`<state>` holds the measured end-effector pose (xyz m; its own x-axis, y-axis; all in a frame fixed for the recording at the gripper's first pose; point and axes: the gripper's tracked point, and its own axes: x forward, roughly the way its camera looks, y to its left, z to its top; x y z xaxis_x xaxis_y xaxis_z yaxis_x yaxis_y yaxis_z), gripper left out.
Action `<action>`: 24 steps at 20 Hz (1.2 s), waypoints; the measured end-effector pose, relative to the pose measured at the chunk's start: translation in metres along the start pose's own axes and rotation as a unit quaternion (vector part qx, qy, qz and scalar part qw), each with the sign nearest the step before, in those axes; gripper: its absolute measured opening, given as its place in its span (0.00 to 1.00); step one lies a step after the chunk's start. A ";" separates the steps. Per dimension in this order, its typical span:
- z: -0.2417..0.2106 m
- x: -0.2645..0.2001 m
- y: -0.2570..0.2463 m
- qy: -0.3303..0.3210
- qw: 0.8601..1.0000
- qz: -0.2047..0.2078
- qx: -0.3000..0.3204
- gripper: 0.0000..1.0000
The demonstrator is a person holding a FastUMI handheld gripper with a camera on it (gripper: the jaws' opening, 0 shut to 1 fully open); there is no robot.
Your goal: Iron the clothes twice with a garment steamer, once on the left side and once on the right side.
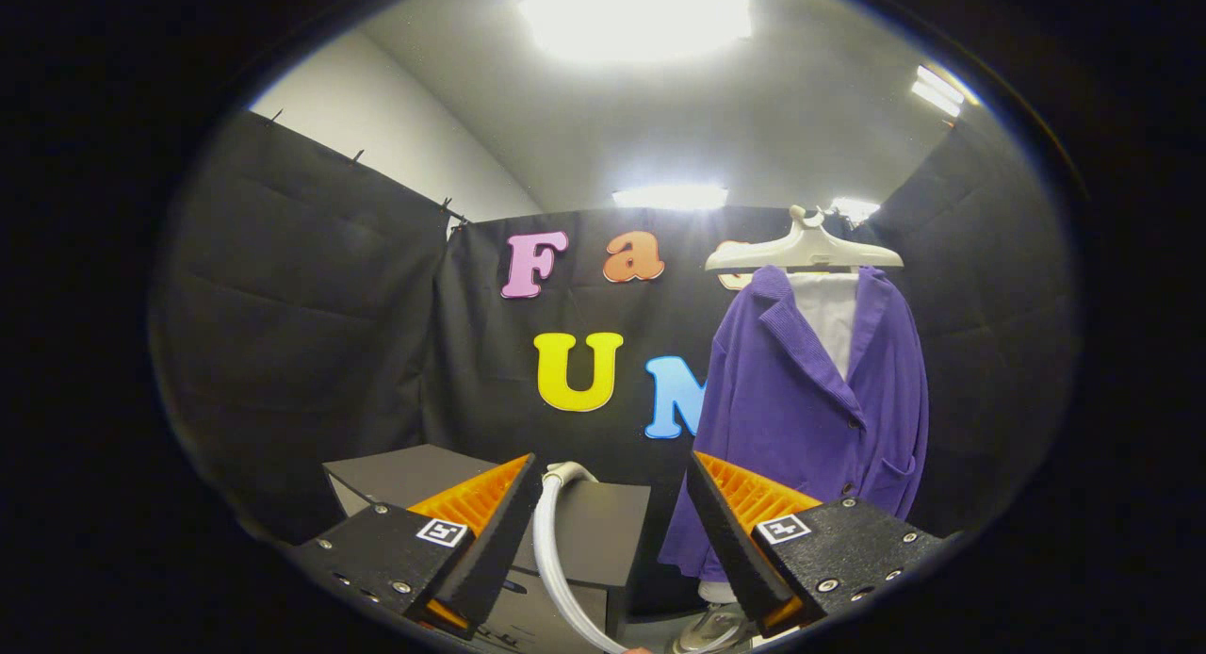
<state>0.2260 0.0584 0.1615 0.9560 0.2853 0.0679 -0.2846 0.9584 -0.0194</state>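
A purple jacket over a white shirt hangs on a pale hanger, beyond my right finger and off to the right. My gripper stands open with nothing between its fingers. A white steamer hose curves up between the fingers from below to the top of a grey box. A shiny grey part, perhaps the steamer's head, lies low by the right finger; I cannot tell for sure.
A second dark box stands behind the left finger. Black cloth walls close the booth at the back and on both sides. Ceiling lights glare overhead.
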 end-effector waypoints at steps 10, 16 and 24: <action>-0.014 0.130 0.023 0.095 0.992 0.057 0.060 0.95; -0.039 0.197 0.042 0.177 0.977 0.075 0.097 0.94; -0.102 0.269 0.069 0.297 0.943 0.079 0.130 0.96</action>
<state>0.4711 0.2014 0.0764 0.7493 0.4479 -0.4878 -0.3595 0.8937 0.2684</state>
